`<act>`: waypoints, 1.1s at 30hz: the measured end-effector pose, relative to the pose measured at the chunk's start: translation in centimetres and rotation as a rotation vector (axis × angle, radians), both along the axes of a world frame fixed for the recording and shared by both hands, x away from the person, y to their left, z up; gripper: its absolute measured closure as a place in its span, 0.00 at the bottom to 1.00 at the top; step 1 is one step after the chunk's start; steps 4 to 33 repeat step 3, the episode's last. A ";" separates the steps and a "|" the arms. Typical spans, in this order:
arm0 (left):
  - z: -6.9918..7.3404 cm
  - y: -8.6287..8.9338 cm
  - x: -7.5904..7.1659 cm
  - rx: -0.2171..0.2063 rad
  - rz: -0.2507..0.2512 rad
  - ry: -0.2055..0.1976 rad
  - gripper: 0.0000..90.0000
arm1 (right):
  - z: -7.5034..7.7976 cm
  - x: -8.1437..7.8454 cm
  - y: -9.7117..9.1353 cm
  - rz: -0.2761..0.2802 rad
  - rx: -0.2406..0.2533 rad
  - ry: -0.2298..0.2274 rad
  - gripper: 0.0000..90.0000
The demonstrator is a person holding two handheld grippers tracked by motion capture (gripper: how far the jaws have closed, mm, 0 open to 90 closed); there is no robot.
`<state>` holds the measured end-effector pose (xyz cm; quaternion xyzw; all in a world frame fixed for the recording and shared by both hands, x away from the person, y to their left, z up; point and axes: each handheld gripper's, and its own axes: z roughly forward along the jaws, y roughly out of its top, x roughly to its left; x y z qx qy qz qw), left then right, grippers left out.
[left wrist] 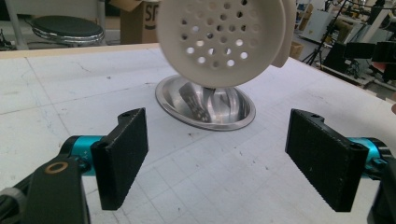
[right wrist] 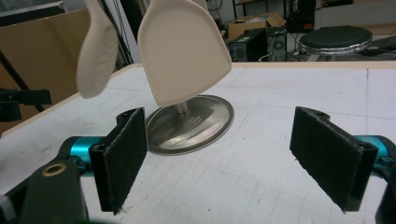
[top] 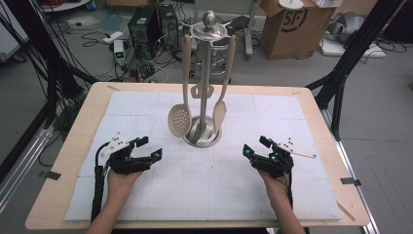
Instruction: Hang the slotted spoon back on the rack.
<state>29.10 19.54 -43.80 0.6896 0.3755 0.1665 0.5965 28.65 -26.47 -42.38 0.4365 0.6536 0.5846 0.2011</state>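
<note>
I hold the left gripper (top: 150,148) and right gripper (top: 254,146) low over the white mat, jaws spread wide and empty, either side of the polished steel utensil stand (top: 203,132). The beige perforated skimmer (top: 178,121) and beige solid spatula (top: 219,116) hang from that stand's rack.

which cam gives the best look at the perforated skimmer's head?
Left gripper view: the skimmer head faces the camera close up, its holes plain, hanging over the steel stand base. The high view shows the whole skimmer on the rack, but small. The right gripper view catches it edge-on, holes hidden.
</note>
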 end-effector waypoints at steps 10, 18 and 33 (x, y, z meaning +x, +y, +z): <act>0.0 0.1 0.1 -0.002 0.005 0.002 0.24 | 0.0 0.0 0.2 0.003 -0.004 0.000 0.20; 0.0 0.1 0.1 -0.002 0.005 0.002 0.24 | 0.0 0.0 0.2 0.003 -0.004 0.000 0.20; 0.0 0.1 0.1 -0.002 0.005 0.002 0.24 | 0.0 0.0 0.2 0.003 -0.004 0.000 0.20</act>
